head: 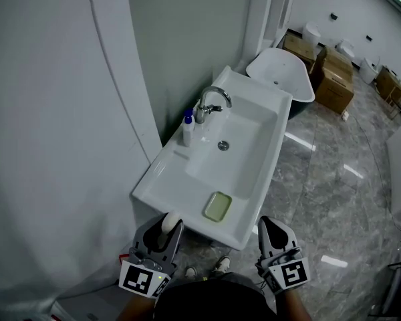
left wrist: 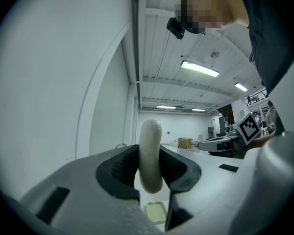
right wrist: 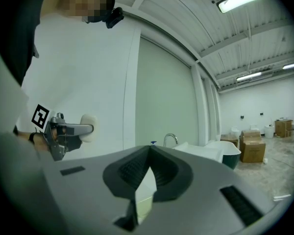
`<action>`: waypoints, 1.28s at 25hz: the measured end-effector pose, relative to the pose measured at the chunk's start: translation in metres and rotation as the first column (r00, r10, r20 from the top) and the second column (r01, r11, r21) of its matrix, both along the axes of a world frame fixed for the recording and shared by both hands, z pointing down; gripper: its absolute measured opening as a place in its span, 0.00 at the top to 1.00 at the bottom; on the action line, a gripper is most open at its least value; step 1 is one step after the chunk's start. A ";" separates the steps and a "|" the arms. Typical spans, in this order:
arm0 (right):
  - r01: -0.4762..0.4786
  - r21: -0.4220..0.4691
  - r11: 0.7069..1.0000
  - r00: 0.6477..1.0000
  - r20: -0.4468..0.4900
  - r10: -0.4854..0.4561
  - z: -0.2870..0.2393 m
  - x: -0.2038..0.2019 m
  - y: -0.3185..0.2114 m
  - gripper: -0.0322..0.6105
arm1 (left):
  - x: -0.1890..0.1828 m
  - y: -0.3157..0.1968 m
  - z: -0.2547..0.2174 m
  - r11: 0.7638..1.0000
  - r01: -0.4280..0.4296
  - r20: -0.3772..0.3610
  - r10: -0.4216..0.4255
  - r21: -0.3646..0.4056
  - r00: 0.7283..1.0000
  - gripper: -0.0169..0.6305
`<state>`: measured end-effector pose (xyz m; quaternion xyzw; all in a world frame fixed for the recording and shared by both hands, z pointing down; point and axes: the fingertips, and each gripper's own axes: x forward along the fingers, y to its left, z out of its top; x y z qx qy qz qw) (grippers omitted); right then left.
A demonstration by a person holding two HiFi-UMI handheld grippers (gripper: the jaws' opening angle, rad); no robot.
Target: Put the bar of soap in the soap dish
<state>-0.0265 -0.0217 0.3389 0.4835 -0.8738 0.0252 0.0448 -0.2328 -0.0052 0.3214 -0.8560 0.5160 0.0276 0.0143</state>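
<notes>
A white oval bar of soap [left wrist: 150, 153] stands on edge between the pads of my left gripper [left wrist: 149, 173], which is shut on it. In the head view this gripper [head: 168, 233] with the soap [head: 170, 220] hangs just before the near left corner of the white sink [head: 164, 179]. The pale green soap dish [head: 217, 206] lies on the sink's near rim, up and right of the soap; it also shows under the jaws [left wrist: 156, 212]. My right gripper [head: 266, 225] is off the sink's near right corner, its jaws [right wrist: 148, 168] shut and empty.
A chrome faucet [head: 212, 102] and a blue-capped bottle [head: 187, 129] stand at the back of the sink against the wall. A freestanding bathtub [head: 284, 72] and cardboard boxes [head: 334, 79] stand beyond it. Glossy grey floor [head: 334, 179] lies to the right.
</notes>
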 end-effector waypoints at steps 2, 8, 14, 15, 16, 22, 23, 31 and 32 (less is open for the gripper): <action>-0.006 -0.004 1.000 1.000 0.002 0.006 0.004 0.009 -0.003 0.93 | 0.004 -0.003 0.000 1.000 0.008 0.009 -0.008 -0.004 1.000 0.80; -0.008 -0.023 1.000 1.000 0.019 0.008 0.012 0.028 -0.010 0.93 | 0.016 -0.009 0.001 1.000 0.025 0.032 -0.024 -0.014 0.999 0.80; 0.001 -0.040 0.999 0.999 0.036 0.000 0.019 0.041 -0.013 0.93 | 0.028 -0.017 0.011 0.999 0.039 0.062 -0.037 -0.032 0.997 0.80; 0.001 -0.042 0.999 0.999 0.036 0.000 0.020 0.044 -0.013 0.93 | 0.029 -0.019 0.015 0.998 0.044 0.068 -0.041 -0.038 0.997 0.80; 0.001 -0.045 0.999 0.999 0.036 0.000 0.021 0.047 -0.013 0.93 | 0.031 -0.022 0.020 0.998 0.049 0.073 -0.045 -0.046 0.996 0.80; 0.009 -0.058 0.998 0.999 0.038 -0.007 0.029 0.063 -0.015 0.93 | 0.038 -0.032 0.046 0.993 0.079 0.095 -0.071 -0.085 0.993 0.80; 0.012 -0.060 0.998 0.999 0.039 -0.009 0.030 0.064 -0.016 0.93 | 0.040 -0.034 0.050 0.993 0.080 0.100 -0.070 -0.093 0.993 0.80; 0.040 -0.067 0.997 0.998 0.050 -0.037 0.035 0.067 -0.027 0.93 | 0.054 -0.054 0.100 0.980 0.066 0.180 -0.032 -0.189 0.983 0.80; 0.043 -0.068 0.997 0.998 0.050 -0.039 0.036 0.068 -0.028 0.93 | 0.056 -0.056 0.106 0.977 0.064 0.192 -0.025 -0.203 0.981 0.80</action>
